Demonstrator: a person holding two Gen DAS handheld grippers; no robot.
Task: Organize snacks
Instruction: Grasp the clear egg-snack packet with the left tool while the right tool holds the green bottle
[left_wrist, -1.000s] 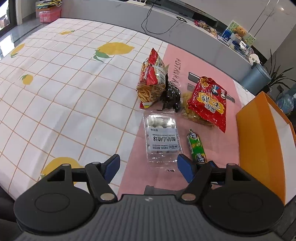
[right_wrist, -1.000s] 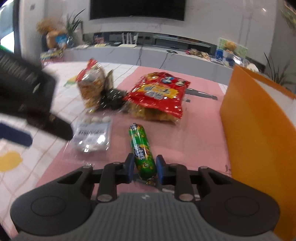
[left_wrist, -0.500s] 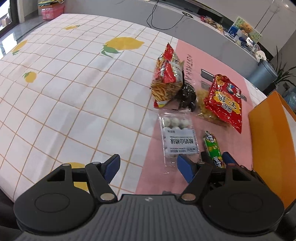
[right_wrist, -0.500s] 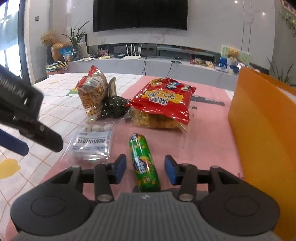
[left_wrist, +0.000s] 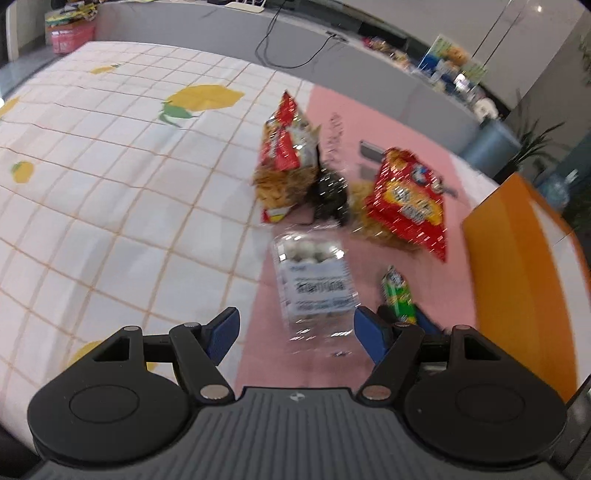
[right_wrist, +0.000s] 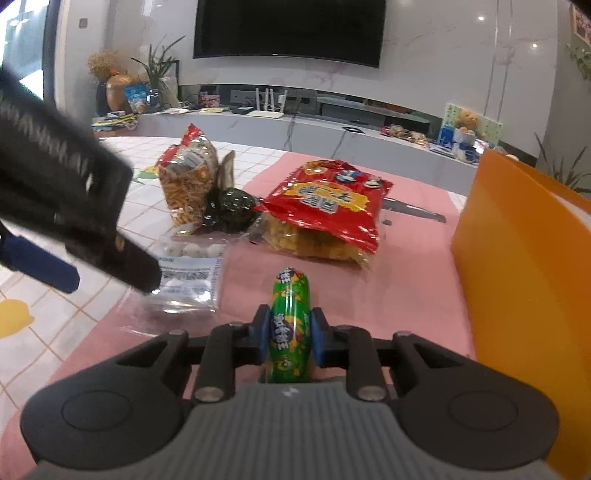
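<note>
My right gripper (right_wrist: 290, 328) is shut on a green sausage snack (right_wrist: 290, 317), low over the pink mat (right_wrist: 406, 280); the snack also shows in the left wrist view (left_wrist: 397, 295). My left gripper (left_wrist: 295, 328) is open and empty above a clear pack of white candies (left_wrist: 314, 280), which also shows in the right wrist view (right_wrist: 192, 273). Beyond lie a red chip bag (right_wrist: 325, 206), a bag of stick snacks (right_wrist: 186, 173) and a small dark packet (right_wrist: 231, 206). An orange box (right_wrist: 524, 280) stands at the right.
A white lemon-print cloth (left_wrist: 110, 184) covers the table left of the pink mat. A dark flat object (right_wrist: 413, 212) lies behind the chip bag. A grey counter (right_wrist: 314, 129) with clutter runs behind the table.
My right gripper has closed on the green sausage snack, after standing open around it half a second ago. My left gripper has shifted slightly over the candy pack, still open.
</note>
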